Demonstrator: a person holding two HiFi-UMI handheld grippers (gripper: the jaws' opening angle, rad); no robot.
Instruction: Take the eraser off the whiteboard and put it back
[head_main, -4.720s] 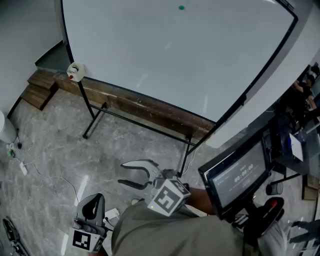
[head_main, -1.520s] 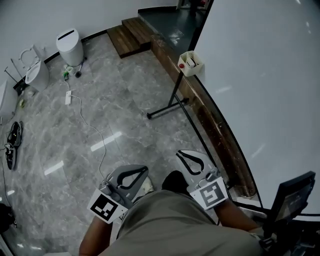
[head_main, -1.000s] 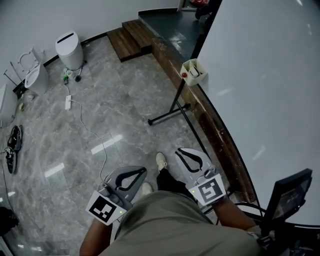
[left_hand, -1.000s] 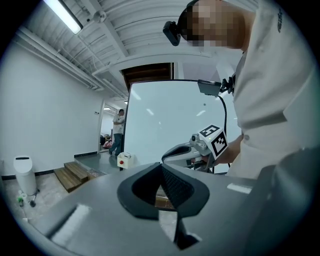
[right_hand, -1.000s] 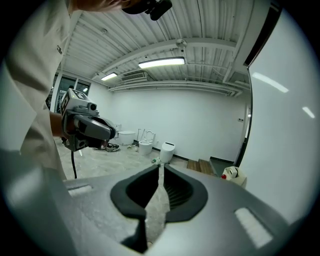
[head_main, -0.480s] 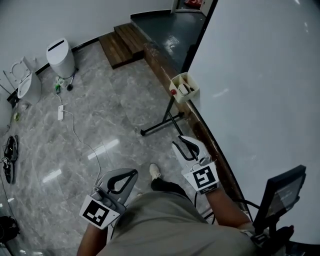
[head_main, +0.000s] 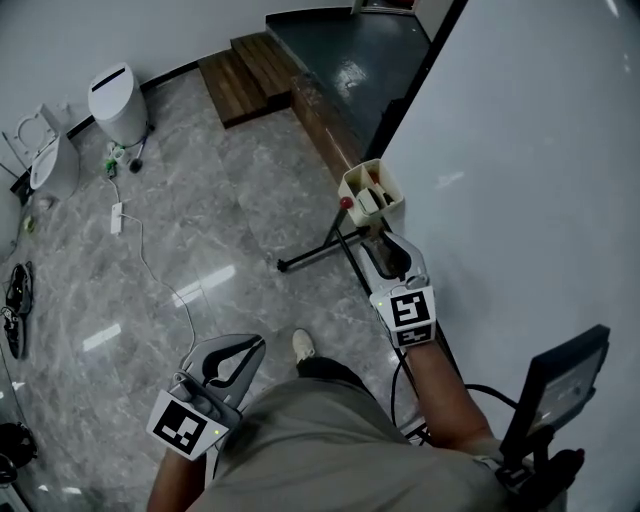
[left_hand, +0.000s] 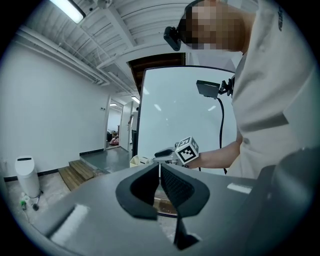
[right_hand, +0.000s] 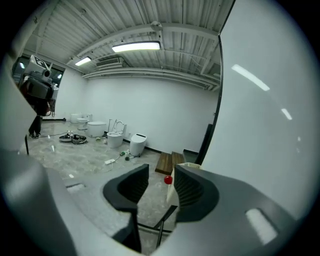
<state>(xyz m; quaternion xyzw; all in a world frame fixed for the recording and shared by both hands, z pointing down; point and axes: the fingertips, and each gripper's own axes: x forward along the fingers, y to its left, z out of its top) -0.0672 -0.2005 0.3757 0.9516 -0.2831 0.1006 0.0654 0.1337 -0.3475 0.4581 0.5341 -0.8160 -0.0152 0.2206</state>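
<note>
My right tongs (right_hand: 161, 181) are opening, with a clear gap between the 2 pads and nothing in it. Through that gap in the right gripper view I see only a red knob (right_hand: 168, 179) and the floor beyond. My left tongs (left_hand: 159, 172) have their tips drawn together to a thin slit and hold nothing.

In the head view the right tongs sit at frame centre, tips just below a cream box (head_main: 372, 192) fixed to the lower edge of the whiteboard (head_main: 530, 180). The left tongs hang low at lower left, well away from it.

Only the head view looks down into the box. Inside is a pale block with a dark face that I take for the eraser (head_main: 369, 200), though it is too small to be sure, with the red knob on the box's left side. The right gripper view shows just the box's cream rim above its right jaw and nothing of the contents. That view alone shows 2 toilets (right_hand: 107, 132) by the far wall at left. The left gripper view alone shows the right tongs from the side, with the marker cube (left_hand: 186, 150) at frame centre.

The whiteboard fills the right of the head view.
</note>
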